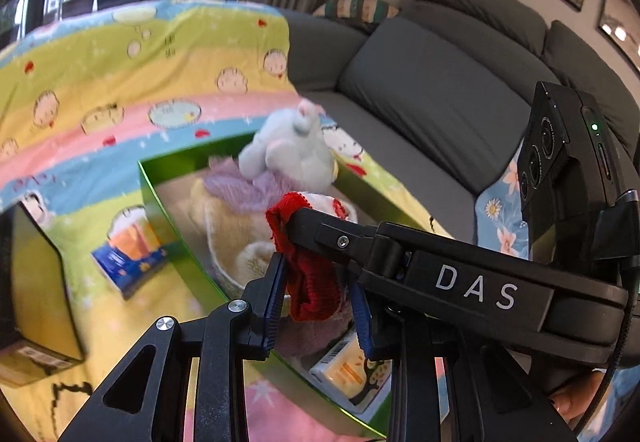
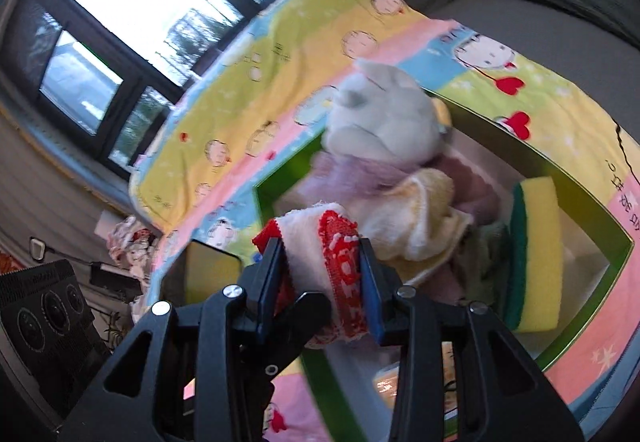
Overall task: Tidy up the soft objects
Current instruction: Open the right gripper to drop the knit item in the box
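Left gripper (image 1: 320, 296) clamps the red end of a red-and-white cloth (image 1: 310, 282); right gripper (image 2: 322, 290) clamps the same cloth's white, red-banded part. Cloth hangs over the green box (image 1: 172, 210), near the white plush toy (image 1: 292, 146) heaped inside.

Before you lies a surface covered by a cartoon-print cloth (image 1: 120, 54) in yellow, pink, green and blue bands; what is beneath it cannot be told. Directly on the cloth you see a green-walled box (image 1: 176, 198) filled with soft items, a small blue-and-orange carton (image 1: 128, 254) lying just beside the box's left wall, and a dark box (image 1: 32, 302) at the left edge, well apart from the carton. Beyond the cloth's far side stands a grey sofa (image 1: 432, 90).
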`<state>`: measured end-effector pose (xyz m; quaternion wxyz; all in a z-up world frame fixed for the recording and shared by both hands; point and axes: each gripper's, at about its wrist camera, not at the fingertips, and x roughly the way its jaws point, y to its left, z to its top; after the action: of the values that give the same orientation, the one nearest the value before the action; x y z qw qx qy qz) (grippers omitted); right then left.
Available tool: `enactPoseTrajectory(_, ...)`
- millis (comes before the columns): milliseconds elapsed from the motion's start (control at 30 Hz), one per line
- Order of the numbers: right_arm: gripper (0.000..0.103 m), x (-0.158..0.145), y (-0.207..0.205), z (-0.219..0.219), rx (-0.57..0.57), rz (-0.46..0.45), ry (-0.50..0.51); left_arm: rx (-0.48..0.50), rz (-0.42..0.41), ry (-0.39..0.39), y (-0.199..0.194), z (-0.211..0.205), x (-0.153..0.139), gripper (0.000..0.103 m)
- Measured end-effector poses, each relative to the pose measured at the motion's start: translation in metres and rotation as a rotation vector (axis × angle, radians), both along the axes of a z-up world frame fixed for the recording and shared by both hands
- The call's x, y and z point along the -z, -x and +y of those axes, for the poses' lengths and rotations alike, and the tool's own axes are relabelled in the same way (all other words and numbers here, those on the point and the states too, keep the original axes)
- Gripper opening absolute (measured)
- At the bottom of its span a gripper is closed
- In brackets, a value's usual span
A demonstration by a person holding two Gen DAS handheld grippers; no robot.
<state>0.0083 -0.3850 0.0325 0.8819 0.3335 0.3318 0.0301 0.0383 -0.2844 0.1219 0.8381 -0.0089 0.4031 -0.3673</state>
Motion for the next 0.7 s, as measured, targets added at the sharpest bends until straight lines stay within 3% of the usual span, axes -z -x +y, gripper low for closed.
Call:
enactPoseTrajectory(400, 0.038, 0.016, -0.003, -0.012, 0.051, 0.068, 0.007, -0.02, 0.057, -0.029, -0.006, -0.012, 0.019, 0.031)
enactPoseTrajectory(467, 0.043, 0.014, -0.001, -0.011, 0.059, 0.069, 0.028, -0.027, 0.054, -0.034, -0.004, -0.009, 0.016, 0.031)
enactPoseTrajectory(567, 0.063, 0.007, 0.006, -0.01, 0.095, 0.047, 0.069, -0.051, 0.028, -0.045, -0.001, 0.003, 0.007, 0.031)
enactPoseTrajectory(633, 0.083, 0.002, 0.013, -0.012, 0.125, 0.012, 0.068, -0.088, 0.004, -0.062, 0.001, 0.016, 0.002, 0.033)
enactPoseTrajectory(700, 0.087, -0.002, 0.018, -0.013, 0.139, -0.011, 0.059, -0.131, -0.01, -0.075, 0.001, 0.033, -0.002, 0.058)
